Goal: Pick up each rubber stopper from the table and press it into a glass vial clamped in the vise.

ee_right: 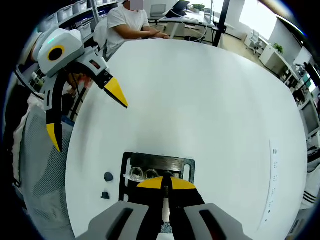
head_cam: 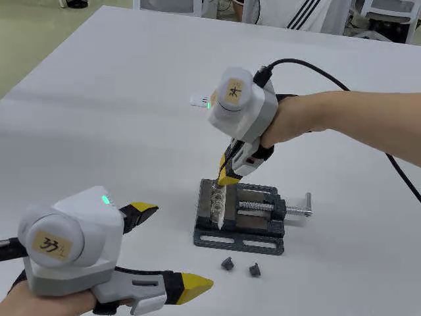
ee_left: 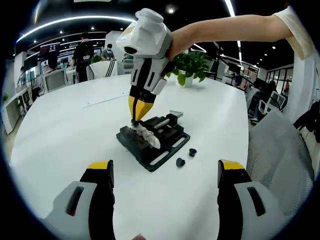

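We see the right gripper (head_cam: 220, 183) tipped down over the vise (head_cam: 263, 227). Its jaws are together, right at the glass vials (head_cam: 217, 205) clamped there. We cannot tell if a stopper sits between them. Two rubber stoppers (head_cam: 227, 264) lie loose on the bench (head_cam: 131, 99), just beside the vise on the side toward the near edge. The left gripper (head_cam: 170, 247) hovers toward the near left corner, jaws wide apart.
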`<move>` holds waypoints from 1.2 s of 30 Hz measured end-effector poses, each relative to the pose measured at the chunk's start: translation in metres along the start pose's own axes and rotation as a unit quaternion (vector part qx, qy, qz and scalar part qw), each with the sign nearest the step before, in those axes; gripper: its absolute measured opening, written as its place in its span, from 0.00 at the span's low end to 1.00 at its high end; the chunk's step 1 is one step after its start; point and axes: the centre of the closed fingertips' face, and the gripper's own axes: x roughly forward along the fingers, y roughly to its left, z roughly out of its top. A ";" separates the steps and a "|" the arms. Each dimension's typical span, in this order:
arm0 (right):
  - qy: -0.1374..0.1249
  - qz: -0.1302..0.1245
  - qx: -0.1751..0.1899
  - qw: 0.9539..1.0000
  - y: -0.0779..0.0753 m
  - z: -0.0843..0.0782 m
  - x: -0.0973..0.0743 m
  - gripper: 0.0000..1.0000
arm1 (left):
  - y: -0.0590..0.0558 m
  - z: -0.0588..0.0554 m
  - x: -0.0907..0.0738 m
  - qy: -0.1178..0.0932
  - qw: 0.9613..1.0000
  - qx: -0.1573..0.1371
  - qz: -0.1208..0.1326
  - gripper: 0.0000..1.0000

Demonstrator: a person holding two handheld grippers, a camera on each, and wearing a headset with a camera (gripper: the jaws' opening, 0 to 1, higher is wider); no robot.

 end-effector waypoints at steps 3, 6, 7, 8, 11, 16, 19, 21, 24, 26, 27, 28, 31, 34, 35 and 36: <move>-0.003 -0.003 -0.004 1.000 0.001 0.000 0.000 0.00 | 0.000 0.000 0.000 -0.001 1.000 0.001 -0.001 0.84; -0.006 -0.006 -0.008 1.000 0.002 -0.001 0.000 0.00 | -0.002 0.000 0.001 -0.001 1.000 0.002 0.000 0.84; -0.007 -0.006 -0.012 1.000 0.002 -0.002 0.000 0.00 | -0.003 0.000 0.001 -0.001 1.000 0.002 0.000 0.84; -0.010 -0.007 -0.008 1.000 0.001 -0.001 0.001 0.00 | -0.004 0.000 0.000 -0.001 1.000 0.003 0.001 0.84; -0.018 -0.018 -0.011 1.000 -0.002 -0.001 0.000 0.09 | -0.005 -0.001 0.000 -0.001 1.000 0.003 0.001 0.84; -0.041 -0.022 -0.003 0.999 -0.002 -0.003 -0.003 0.32 | -0.005 -0.002 -0.001 0.000 1.000 0.003 0.001 0.84; -0.060 -0.023 0.005 0.998 0.002 -0.004 -0.004 0.44 | -0.007 -0.002 -0.001 0.002 1.000 0.004 0.000 0.84; -0.064 -0.026 0.001 0.998 0.005 -0.006 -0.005 0.51 | -0.007 -0.002 -0.001 0.002 1.000 0.004 0.000 0.84; -0.070 -0.027 0.001 0.997 0.011 -0.009 -0.007 0.55 | -0.008 -0.001 -0.001 0.002 1.000 0.005 0.000 0.84; -0.072 -0.028 0.002 0.997 0.015 -0.011 -0.008 0.55 | -0.008 -0.001 -0.001 0.002 1.000 0.007 -0.001 0.84; -0.074 -0.029 0.003 0.997 0.018 -0.012 -0.009 0.55 | -0.008 -0.001 -0.001 0.002 1.000 0.007 -0.002 0.84; -0.076 -0.029 0.003 0.997 0.018 -0.012 -0.010 0.55 | -0.008 -0.001 -0.001 0.002 1.000 0.008 -0.002 0.84; -0.082 -0.028 0.004 0.996 0.026 -0.015 -0.013 0.54 | -0.009 -0.001 -0.002 0.002 1.000 0.009 -0.003 0.84; -0.083 -0.026 0.003 0.996 0.036 -0.019 -0.018 0.53 | -0.009 0.000 -0.003 0.002 1.000 0.010 -0.003 0.84; -0.083 -0.024 0.002 0.996 0.039 -0.021 -0.019 0.52 | -0.009 0.000 -0.003 0.002 1.000 0.011 -0.003 0.84; -0.085 -0.024 0.002 0.996 0.040 -0.022 -0.018 0.50 | -0.009 -0.001 -0.003 0.002 1.000 0.012 -0.003 0.84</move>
